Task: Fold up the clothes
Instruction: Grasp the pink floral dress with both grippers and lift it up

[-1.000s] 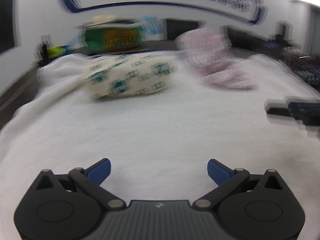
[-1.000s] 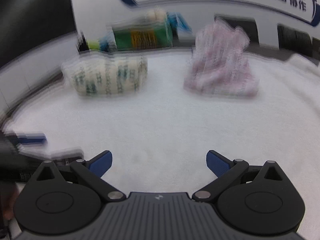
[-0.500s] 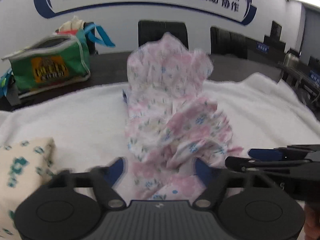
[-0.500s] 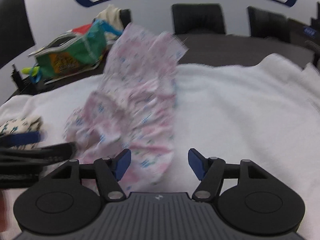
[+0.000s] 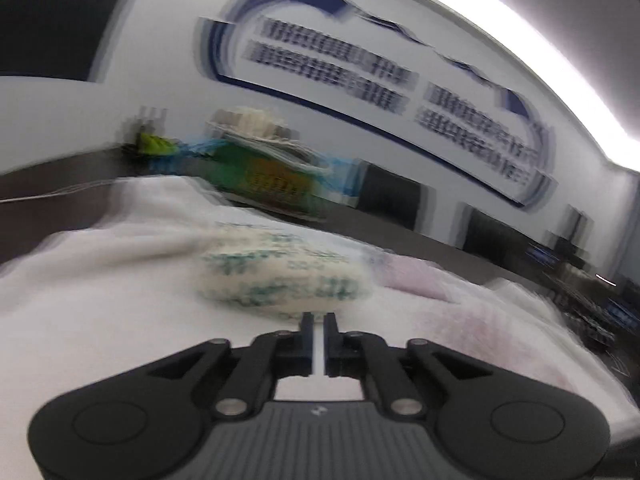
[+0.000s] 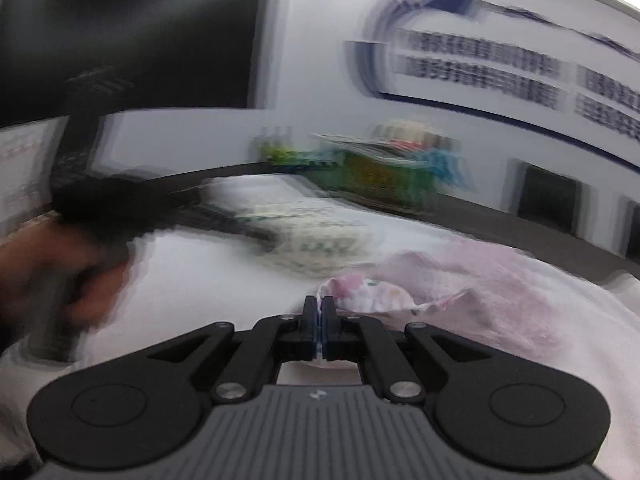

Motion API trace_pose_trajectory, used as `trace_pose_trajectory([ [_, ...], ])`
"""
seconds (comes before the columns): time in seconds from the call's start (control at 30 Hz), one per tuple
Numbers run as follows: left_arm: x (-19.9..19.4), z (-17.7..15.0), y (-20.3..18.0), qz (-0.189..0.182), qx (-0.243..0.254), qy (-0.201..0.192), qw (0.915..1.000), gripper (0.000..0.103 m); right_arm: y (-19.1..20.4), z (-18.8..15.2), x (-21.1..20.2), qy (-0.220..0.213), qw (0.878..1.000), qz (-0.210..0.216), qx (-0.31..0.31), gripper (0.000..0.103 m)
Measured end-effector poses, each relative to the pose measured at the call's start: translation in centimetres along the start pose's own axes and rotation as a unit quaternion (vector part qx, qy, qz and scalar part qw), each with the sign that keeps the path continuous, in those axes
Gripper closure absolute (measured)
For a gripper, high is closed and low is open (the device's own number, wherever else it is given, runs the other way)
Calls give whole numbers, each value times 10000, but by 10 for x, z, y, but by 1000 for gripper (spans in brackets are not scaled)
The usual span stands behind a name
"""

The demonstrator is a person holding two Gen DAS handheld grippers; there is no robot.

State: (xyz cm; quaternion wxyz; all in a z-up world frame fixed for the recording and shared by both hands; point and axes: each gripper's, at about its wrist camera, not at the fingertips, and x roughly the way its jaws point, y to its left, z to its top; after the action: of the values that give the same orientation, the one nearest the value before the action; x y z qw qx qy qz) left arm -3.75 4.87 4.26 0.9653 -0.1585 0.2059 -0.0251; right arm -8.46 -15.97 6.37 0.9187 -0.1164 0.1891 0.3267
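A pink floral garment (image 6: 460, 280) lies crumpled on the white towel (image 6: 200, 280). My right gripper (image 6: 319, 300) is shut on a bunched edge of it, and fabric shows at and under the tips. My left gripper (image 5: 318, 316) is closing, down to a slim gap with nothing visible in it; the pink garment (image 5: 480, 320) is a blur to its right. A folded cream cloth with green print (image 5: 280, 280) sits just past the left tips. In the right wrist view a hand (image 6: 60, 272) holds the blurred left gripper (image 6: 224, 220) beside that folded cloth (image 6: 320, 240).
A green bag (image 5: 276, 180) with clothes on top stands on the dark table behind the white towel (image 5: 100, 300); the green bag (image 6: 384, 176) also shows in the right wrist view. Dark chairs (image 5: 388, 200) line the far wall. Both views are motion-blurred.
Both grippers went from wide open to nearly closed or closed. The right one closed on the pink garment. Both views swung left toward the folded cloth and tilted.
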Motion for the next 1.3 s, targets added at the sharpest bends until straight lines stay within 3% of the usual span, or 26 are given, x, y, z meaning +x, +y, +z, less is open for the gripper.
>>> trace_pose_trajectory([
  [0.03,-10,-5,17,336,-86,14,9994,89,30,-5,2,72,9988,447,-164,101],
  [0.07,-15,-7,26,446,-54,80,9990,80,53,-9,6,199,9962,809,-246,100],
  [0.13,-26,-10,42,636,16,201,9978,71,52,-10,-1,172,9970,759,35,95],
  [0.2,-41,-11,43,439,160,204,9987,55,41,-9,-12,71,9977,542,407,71],
  [0.23,-46,-12,37,158,235,181,9994,42,36,-9,-17,20,9973,434,593,46],
  [0.27,-51,-12,30,-123,309,158,9993,30,30,-9,-22,-30,9964,325,778,35],
  [0.3,-54,-13,23,-408,394,137,9983,25,18,-10,-28,-73,9949,12,1010,34],
  [0.37,-46,-21,-5,-1067,800,210,9908,17,-20,-21,-34,-47,9831,-1029,1516,34],
  [0.43,-40,-32,-36,-1381,1373,539,9794,17,-64,-38,-34,151,9567,-2005,2104,34],
  [0.53,-31,-54,-74,-1509,2523,798,9525,18,-117,-61,-28,344,9190,-2427,3088,34],
  [0.6,-26,-69,-83,-1220,3010,710,9431,27,-134,-73,-18,408,9076,-2161,3578,36],
  [0.63,-25,-71,-82,-1087,3041,700,9438,59,-138,-75,-10,454,9080,-1982,3663,58],
  [0.67,-18,-65,-76,-996,2943,725,9478,101,-139,-74,-2,461,9132,-1832,3610,103],
  [0.7,-21,-56,-68,-1007,2726,673,9545,97,-136,-68,2,463,9171,-1832,3511,102],
  [0.77,-27,-38,-51,-1035,2286,545,9665,99,-126,-49,-16,104,9256,-1834,3309,103],
  [0.83,-45,-12,-34,-1165,1828,122,9762,100,-114,-25,-41,-345,9355,-1782,3031,103],
  [0.93,-75,28,-19,-1499,1161,-566,9802,100,-89,19,-86,-1023,9511,-1650,2404,103],
  [1.03,-108,67,-9,-1663,611,-1338,9750,100,-63,49,-136,-1553,9538,-1779,1859,103],
  [1.17,-145,122,-5,-2093,99,-2113,9547,100,-31,76,-194,-2233,9433,-2064,1331,103],
  [1.27,-170,150,-10,-2304,-76,-2301,9455,100,-17,91,-231,-2627,9324,-2255,1037,103],
  [1.3,-175,155,-14,-2237,-47,-2325,9465,100,-16,95,-240,-2714,9278,-2361,988,103],
])
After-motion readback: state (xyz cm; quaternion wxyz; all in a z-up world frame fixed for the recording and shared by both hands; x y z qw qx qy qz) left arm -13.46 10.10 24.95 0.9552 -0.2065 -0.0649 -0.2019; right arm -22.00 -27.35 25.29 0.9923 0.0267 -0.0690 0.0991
